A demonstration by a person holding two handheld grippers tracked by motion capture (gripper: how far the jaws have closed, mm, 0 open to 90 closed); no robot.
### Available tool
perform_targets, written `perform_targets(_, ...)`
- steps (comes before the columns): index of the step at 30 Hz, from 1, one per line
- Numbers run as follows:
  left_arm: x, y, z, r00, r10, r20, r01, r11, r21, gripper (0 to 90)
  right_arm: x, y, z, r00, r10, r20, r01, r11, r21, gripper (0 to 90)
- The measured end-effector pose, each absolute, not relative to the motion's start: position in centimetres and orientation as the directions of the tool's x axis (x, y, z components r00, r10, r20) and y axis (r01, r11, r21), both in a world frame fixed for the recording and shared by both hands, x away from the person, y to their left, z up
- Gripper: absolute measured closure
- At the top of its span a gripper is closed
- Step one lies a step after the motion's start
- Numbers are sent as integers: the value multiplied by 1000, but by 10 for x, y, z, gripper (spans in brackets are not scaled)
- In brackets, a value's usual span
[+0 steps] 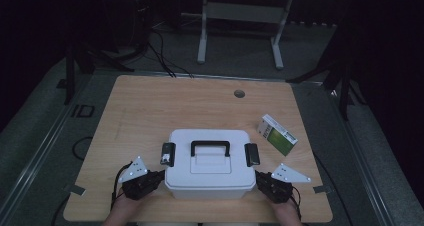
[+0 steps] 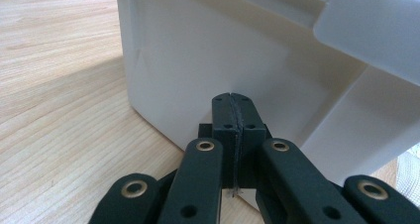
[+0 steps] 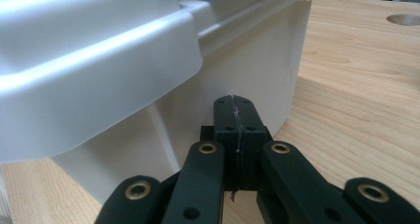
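A white plastic box (image 1: 207, 163) with a black handle (image 1: 210, 146) and two black side latches stands near the table's front edge, lid on. My left gripper (image 1: 161, 176) sits at the box's left front corner, jaws shut with nothing between them; in the left gripper view its tips (image 2: 232, 101) almost touch the white wall (image 2: 178, 60). My right gripper (image 1: 258, 176) mirrors it at the right front corner, also shut and empty, tips (image 3: 234, 104) close against the box wall (image 3: 257, 70) under the lid's rim.
A green and white carton (image 1: 276, 134) lies on the wooden table (image 1: 150, 106) to the right of the box. A round cable hole (image 1: 239, 93) sits near the far edge. Beyond the table stand a white frame and dark stands.
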State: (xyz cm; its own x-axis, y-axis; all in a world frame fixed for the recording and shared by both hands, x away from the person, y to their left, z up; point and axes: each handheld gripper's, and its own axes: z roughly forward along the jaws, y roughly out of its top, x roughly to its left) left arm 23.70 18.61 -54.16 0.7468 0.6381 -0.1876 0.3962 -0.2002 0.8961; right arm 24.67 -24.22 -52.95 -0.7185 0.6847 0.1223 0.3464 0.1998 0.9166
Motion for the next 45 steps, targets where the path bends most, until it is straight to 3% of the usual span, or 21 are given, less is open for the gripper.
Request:
perform_targets(24, 248, 192, -543, 746, 638, -189, 384, -181, 905, 900, 258, -240, -530, -720, 680, 137, 353, 189, 916, 899)
perform_targets(27, 250, 194, -541, 747, 644, -166, 378, -205, 903, 897, 261, -242, -529, -714, 689, 125, 341, 186, 922, 853)
perform_targets(31, 251, 200, -543, 729, 659, -184, 405, -199, 893, 801, 265, -251, -528, -689, 716, 110, 335, 179, 925, 824)
perform_targets(36, 252, 204, -544, 728, 659, -190, 429, -223, 875, 773, 270, -265, -528, -658, 746, 107, 338, 165, 927, 693)
perform_targets(37, 252, 204, -544, 726, 661, -189, 433, -227, 872, 726, 271, -267, -528, -652, 752, 98, 335, 169, 927, 641)
perform_targets(45, 254, 210, -545, 722, 656, -217, 462, -224, 858, 610, 273, -275, -528, -636, 770, 61, 323, 193, 926, 319)
